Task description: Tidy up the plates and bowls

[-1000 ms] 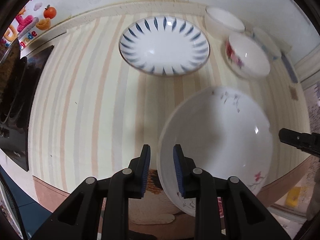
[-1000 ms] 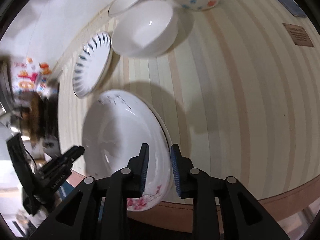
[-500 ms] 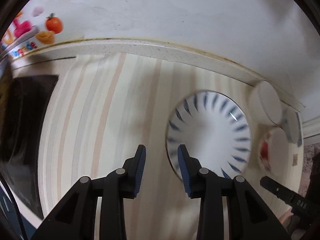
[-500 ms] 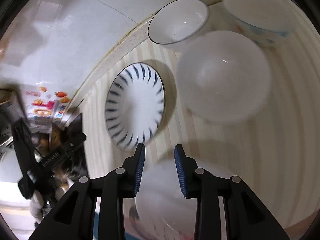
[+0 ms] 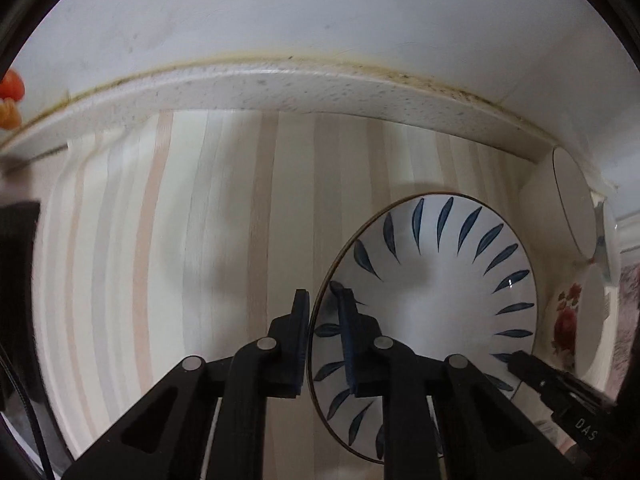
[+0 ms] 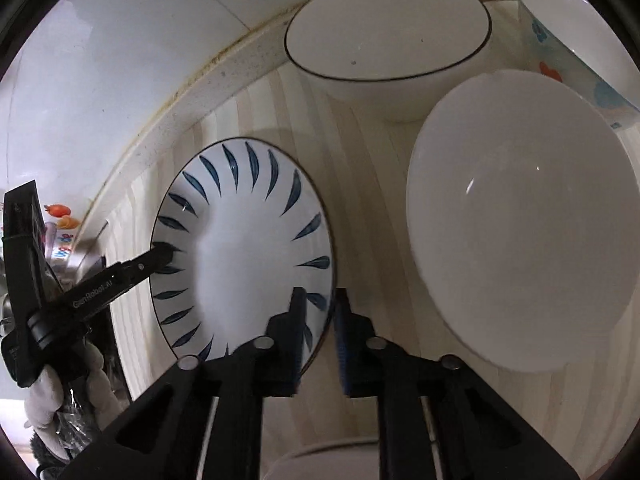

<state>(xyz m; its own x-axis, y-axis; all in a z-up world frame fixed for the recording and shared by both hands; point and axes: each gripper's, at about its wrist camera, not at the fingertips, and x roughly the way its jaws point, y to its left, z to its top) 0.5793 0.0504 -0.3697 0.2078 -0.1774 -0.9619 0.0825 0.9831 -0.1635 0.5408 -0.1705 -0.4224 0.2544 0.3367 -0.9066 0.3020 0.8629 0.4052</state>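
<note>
A: Jaws first. Left gripper [image 5: 323, 312]?

B: Parted, straddling the left rim of the blue-leaf plate [image 5: 424, 312]. One finger stands outside the rim, one inside over the plate face. There is a gap on each side of the rim, so it is released, not clenched.

A: Right gripper [image 6: 318, 308]?

B: Same pattern at the opposite rim, lower centre of the right wrist frame. Jaws apart, rim of the plate [image 6: 240, 252] running between them; whether either pad touches it I cannot tell.

A: Count of dishes?

B: One patterned plate. In the right wrist view three bowls: a plain white bowl [image 6: 520, 220] at right, just beside the plate; a dark-rimmed white bowl [image 6: 388, 28] at upper centre against the back ledge; a bowl with blue and red spots [image 6: 576, 40] at upper right. A pale curved rim shows at bottom centre, too cropped to name.

A: Left wrist view?

B: The same bowls crowd the right edge; a rose-printed side [image 5: 566, 316] is readable on one.

A: Plate orientation?

B: Face up, flat on the striped counter [image 5: 200, 240]. Round, so no true long axis; the fisheye stretches it into an oval running top to bottom in both frames. Leaf marks radiate from the centre to the rim.

A: Beyond that?

B: Speckled ledge [image 5: 280, 88] and white wall [image 5: 320, 12] across the top. Each view catches the other gripper's tip at the plate's far rim.
</note>
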